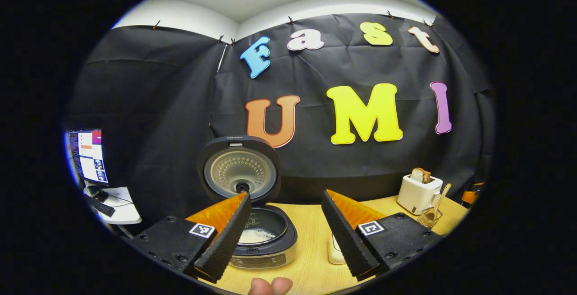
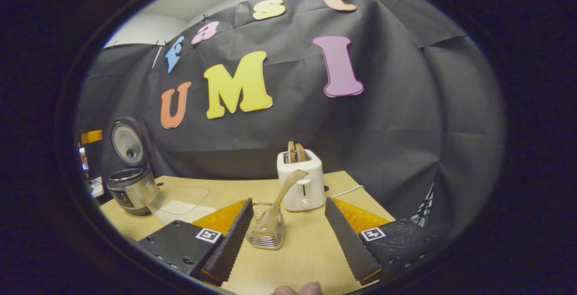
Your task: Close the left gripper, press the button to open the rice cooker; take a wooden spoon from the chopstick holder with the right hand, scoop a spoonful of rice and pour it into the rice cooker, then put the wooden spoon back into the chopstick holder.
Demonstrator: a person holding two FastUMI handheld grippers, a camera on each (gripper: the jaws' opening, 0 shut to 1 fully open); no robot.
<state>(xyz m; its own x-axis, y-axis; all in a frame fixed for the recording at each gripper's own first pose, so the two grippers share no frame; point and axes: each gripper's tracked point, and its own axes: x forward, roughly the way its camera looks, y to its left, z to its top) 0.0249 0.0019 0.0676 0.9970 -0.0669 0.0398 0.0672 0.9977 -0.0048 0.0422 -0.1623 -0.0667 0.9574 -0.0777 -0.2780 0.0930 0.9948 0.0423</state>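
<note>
On the tabletop [image 2: 311, 250], rice cooker [image 1: 263, 236] lid up; wooden spoon [image 2: 281, 195] leans in chopstick holder [image 2: 267, 231]. Both tools, left tool [image 1: 288, 232] and right tool [image 2: 288, 236], gape empty. Risk: a skewed pinch tips the holder.

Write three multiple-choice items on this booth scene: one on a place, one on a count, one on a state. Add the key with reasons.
1. Where is the wooden spoon?
A. in the chopstick holder
B. in the rice cooker
C. flat on the table

2. How many bread slices stand in the toaster?
A. none
B. two
C. four

3. The rice cooker's lid is:
A. shut
B. taken off
C. raised open

Key: 1 A, its bowl end sits in the wire holder; 2 B, two slices stick out on top; 3 C, the lid stands up behind the pot.
</note>
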